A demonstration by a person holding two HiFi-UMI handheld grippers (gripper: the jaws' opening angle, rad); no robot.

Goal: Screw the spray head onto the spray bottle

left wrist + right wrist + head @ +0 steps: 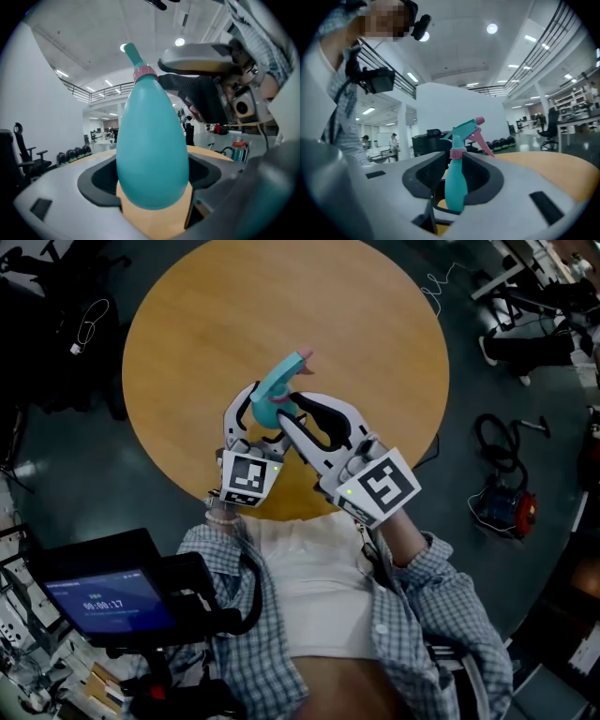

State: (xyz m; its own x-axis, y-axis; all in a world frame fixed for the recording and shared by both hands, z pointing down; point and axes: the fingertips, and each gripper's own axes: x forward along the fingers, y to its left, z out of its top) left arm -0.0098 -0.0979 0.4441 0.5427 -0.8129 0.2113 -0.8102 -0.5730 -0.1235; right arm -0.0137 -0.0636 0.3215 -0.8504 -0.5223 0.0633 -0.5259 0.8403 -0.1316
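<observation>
- In the centre of the head view, the teal spray bottle [152,150] is clamped by its body in the left gripper [253,418].
- The right gripper [284,420] is closed narrowly on the spray head [464,131] at its pink collar.
- A round wooden table [375,324] is seen behind.

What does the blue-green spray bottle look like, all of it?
The spray bottle is teal, smooth plastic by its look, with an egg-shaped body narrowing upward to a pink collar. Its teal spray head, with a pink trigger and pink nozzle tip, sits on the neck. It is held in the air over the round wooden table. The left tongs squeeze its body; the right tongs pinch its neck by the collar.
</observation>
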